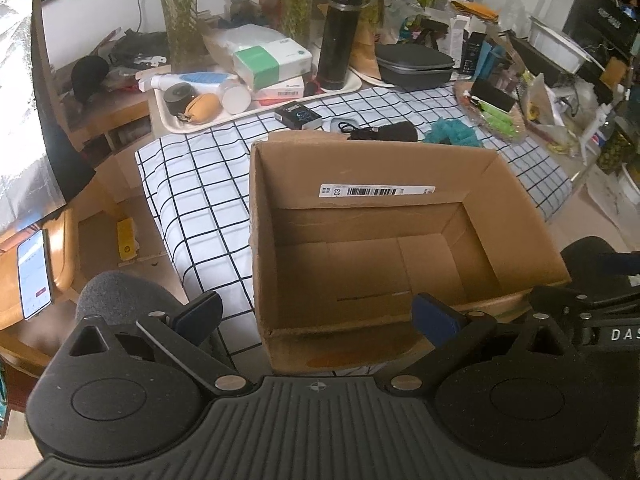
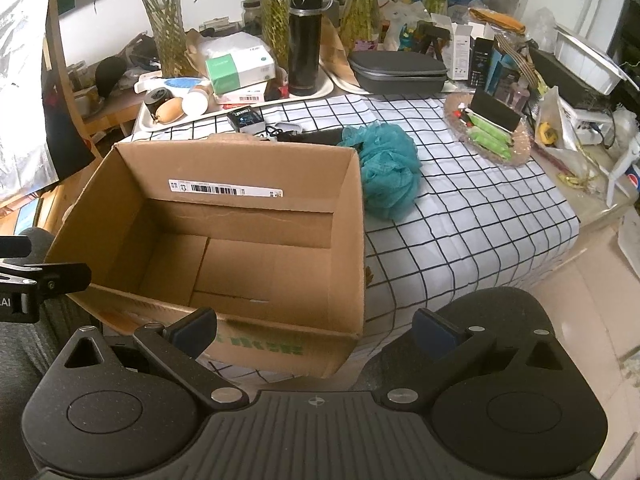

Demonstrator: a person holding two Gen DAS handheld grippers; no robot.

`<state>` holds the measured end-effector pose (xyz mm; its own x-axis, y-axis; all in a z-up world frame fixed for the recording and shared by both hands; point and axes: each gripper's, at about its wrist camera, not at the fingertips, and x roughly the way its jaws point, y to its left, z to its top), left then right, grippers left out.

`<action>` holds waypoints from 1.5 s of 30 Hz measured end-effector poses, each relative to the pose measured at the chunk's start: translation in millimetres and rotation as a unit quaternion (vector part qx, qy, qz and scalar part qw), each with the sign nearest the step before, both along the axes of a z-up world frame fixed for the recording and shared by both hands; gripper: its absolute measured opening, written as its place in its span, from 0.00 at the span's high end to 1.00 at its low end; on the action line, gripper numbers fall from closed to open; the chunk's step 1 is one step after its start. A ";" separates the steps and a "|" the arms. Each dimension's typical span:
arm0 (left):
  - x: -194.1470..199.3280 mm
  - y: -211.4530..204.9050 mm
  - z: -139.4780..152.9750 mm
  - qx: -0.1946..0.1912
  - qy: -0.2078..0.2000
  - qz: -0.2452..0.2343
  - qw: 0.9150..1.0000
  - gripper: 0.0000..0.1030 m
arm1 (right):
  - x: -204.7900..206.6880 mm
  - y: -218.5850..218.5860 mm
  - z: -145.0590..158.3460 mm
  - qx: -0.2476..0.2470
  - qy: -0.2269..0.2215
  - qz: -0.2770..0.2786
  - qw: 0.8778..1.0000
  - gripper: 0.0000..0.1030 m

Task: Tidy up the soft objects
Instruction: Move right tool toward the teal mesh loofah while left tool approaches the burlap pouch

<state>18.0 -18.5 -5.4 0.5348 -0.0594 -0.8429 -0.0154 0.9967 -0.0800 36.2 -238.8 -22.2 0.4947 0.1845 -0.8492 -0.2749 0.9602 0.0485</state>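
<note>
Behind the empty cardboard box (image 2: 224,240), teal mesh pouf (image 2: 390,168) and black pouch (image 1: 384,133); both grippers (image 1: 318,318) (image 2: 316,328) wide open, empty.

A worktop covered by a white cloth with a black grid (image 2: 480,216) is crowded along its far edge. A tall black insulated bottle (image 2: 304,44) stands upright on a cream tray (image 2: 320,90) beside a green-and-white tissue pack (image 2: 240,66). To the right lies a dark grey zipped hard case (image 2: 400,70). Behind them, clear glass vases of green bamboo stalks (image 2: 168,28) line the white wall. At the right edge – a glass dish of green packets (image 2: 490,132). On a wooden chair to the left, a lit smartphone (image 1: 34,274) lies face up.
</note>
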 end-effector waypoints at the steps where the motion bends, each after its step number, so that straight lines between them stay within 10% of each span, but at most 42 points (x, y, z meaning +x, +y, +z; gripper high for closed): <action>1: 0.4 -0.3 0.3 0.000 0.001 -0.002 1.000 0.00 | -0.3 2.1 0.2 -0.002 0.000 -0.002 1.000 0.00; 45: 33.8 13.0 14.1 0.045 -0.033 0.004 0.998 0.00 | 36.6 -21.0 9.1 -0.018 -0.031 -0.007 0.999 0.00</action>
<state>51.8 -5.5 8.7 0.5889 0.0197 -0.8079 -0.0218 0.9997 0.0085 72.8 -259.7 -13.1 0.5495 0.1473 -0.8224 -0.2628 0.9648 -0.0028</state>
